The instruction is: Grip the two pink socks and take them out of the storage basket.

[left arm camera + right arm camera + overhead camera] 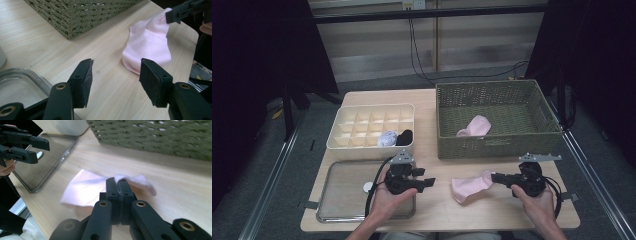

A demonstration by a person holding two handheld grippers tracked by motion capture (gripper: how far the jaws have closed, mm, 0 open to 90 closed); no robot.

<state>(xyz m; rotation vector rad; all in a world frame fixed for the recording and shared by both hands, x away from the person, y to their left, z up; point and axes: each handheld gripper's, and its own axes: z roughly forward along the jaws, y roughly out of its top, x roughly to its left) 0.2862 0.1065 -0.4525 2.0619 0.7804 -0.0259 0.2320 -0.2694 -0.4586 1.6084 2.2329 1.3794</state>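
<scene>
In front of me the table [437,210] carries a green woven basket [497,145] at the far right, with one pink sock [475,126] lying inside it. To its left sits a cream divider box [343,145]; a white bundle [387,138] and a black one [404,137] fill two of its near cells. Close to me on the left lies a clear tray [342,200] with a small white disc [368,187] on it.

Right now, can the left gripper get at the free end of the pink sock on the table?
Probably yes. The left gripper stands open and points at the pink sock, with bare table between them. The right gripper pinches the far end, and the wicker basket sits off to the side.
</scene>
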